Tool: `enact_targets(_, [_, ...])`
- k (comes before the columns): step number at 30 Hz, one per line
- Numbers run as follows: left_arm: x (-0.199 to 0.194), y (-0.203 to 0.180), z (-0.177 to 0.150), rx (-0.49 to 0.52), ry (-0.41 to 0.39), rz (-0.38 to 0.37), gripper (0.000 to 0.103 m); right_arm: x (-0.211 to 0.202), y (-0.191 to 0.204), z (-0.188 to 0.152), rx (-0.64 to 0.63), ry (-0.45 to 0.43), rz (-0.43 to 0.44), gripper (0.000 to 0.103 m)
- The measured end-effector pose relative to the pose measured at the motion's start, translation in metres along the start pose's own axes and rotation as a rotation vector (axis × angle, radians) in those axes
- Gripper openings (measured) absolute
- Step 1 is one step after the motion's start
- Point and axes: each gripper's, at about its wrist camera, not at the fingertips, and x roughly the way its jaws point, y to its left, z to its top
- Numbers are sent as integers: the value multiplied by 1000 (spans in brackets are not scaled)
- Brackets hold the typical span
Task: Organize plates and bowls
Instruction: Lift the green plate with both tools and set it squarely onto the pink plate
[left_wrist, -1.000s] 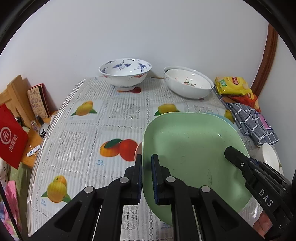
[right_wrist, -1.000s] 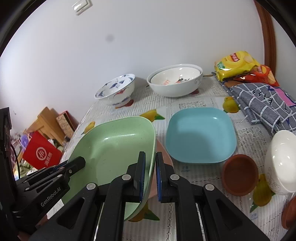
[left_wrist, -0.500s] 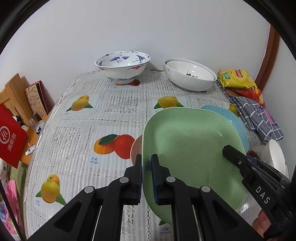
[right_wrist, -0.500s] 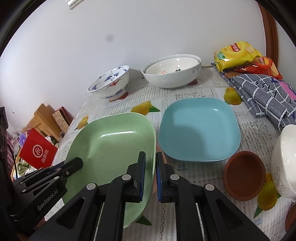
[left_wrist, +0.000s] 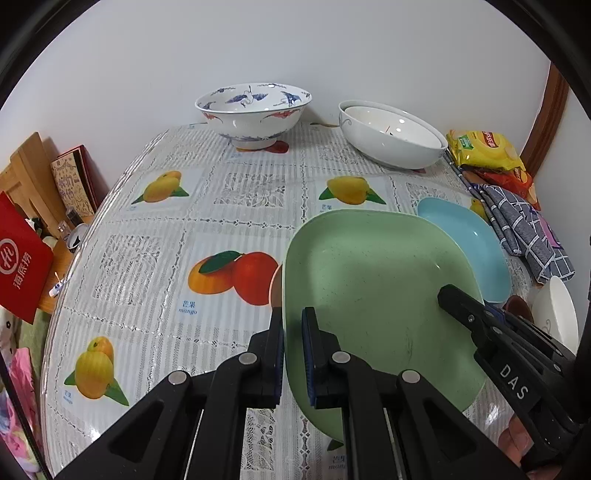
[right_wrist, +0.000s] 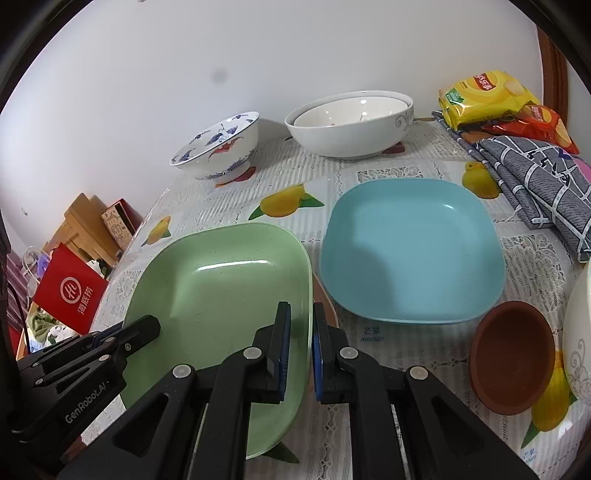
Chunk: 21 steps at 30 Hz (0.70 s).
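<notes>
A green square plate (left_wrist: 376, 299) (right_wrist: 221, 295) is held above the table by both grippers. My left gripper (left_wrist: 292, 332) is shut on its left rim. My right gripper (right_wrist: 301, 332) is shut on its right rim. A pinkish plate (left_wrist: 275, 286) lies under it, mostly hidden. A blue square plate (right_wrist: 410, 247) (left_wrist: 476, 240) lies on the table just right of the green one. A blue-and-white patterned bowl (left_wrist: 253, 110) (right_wrist: 218, 147) and two nested white bowls (left_wrist: 391, 134) (right_wrist: 351, 122) stand at the back by the wall.
A small brown bowl (right_wrist: 513, 362) and a white bowl (left_wrist: 557, 317) sit at the right front. Snack bags (right_wrist: 487, 96) and a checked cloth (right_wrist: 535, 173) lie at the back right. The table's left edge (left_wrist: 85, 251) drops to wooden items and a red bag (left_wrist: 22, 262).
Both grippers have carried the green plate forward and slightly right, toward the blue plate. The far bowls look nearer. Both grips are unchanged.
</notes>
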Motion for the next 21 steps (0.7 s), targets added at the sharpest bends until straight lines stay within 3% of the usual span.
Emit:
enact_targets(6, [5,2,-1,-6,13,2,10,9,-2,0,-3,0,8,11])
enact_targets(13, [12,5,-1,-20,25,13,10,10,0,-2,-10,-8,26,21])
enact_targets(21, [8,4,-3,-8,30,20,12,-2,-1,3,-3,6,19,24])
